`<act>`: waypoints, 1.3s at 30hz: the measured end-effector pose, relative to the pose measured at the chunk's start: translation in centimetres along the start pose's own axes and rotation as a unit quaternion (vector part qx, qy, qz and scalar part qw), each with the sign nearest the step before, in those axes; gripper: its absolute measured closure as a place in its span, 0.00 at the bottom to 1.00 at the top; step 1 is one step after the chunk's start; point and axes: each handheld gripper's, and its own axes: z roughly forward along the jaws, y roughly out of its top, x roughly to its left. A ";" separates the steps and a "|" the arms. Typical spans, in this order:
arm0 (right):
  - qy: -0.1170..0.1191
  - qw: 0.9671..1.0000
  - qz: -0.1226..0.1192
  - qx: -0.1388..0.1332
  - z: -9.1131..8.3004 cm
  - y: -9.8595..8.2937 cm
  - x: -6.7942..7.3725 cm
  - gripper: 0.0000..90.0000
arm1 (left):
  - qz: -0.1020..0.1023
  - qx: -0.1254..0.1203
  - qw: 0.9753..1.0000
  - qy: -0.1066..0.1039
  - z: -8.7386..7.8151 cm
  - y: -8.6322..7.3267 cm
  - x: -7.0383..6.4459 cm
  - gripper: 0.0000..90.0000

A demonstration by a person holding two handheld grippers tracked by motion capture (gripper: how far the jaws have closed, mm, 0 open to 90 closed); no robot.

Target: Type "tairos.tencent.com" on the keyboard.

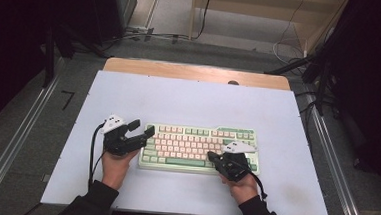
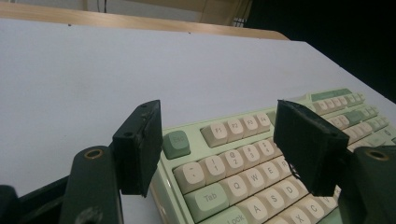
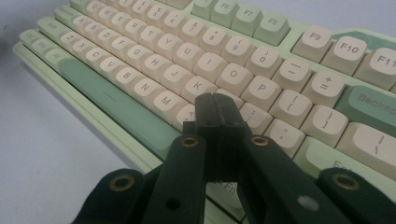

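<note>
White tabletop (image 1: pixel 189 100) with green-and-cream keyboard (image 1: pixel 196 143) near front edge. Left tongs (image 1: pixel 142 129) spread wide at keyboard's left end, around Esc corner, holding nothing. Right tongs (image 1: pixel 210 155) closed empty, tips over keys near spacebar (image 3: pixel 116 105).

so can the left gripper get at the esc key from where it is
Probably yes. The left gripper is open, its jaws straddling the keyboard's upper left corner, and the Esc key sits bare just beside its left jaw with nothing between.

Even overhead light, dim dark surroundings (gripper views soft, slightly blurred up close).
</note>
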 end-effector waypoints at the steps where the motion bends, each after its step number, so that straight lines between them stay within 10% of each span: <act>1: -0.001 1.000 0.000 0.000 0.0 0.0 0.0 0.97 | 0.001 0.000 1.000 0.000 0.0 0.0 0.0 0.37; 35: 0.010 1.000 0.012 -0.023 -0.6 0.4 0.0 0.97 | 0.003 0.000 1.000 -0.001 0.1 -0.1 -0.1 0.38; 39: 0.023 0.998 0.022 -0.052 -1.6 0.8 -0.3 0.63 | 0.004 0.000 1.000 -0.003 0.1 -0.1 -0.2 0.38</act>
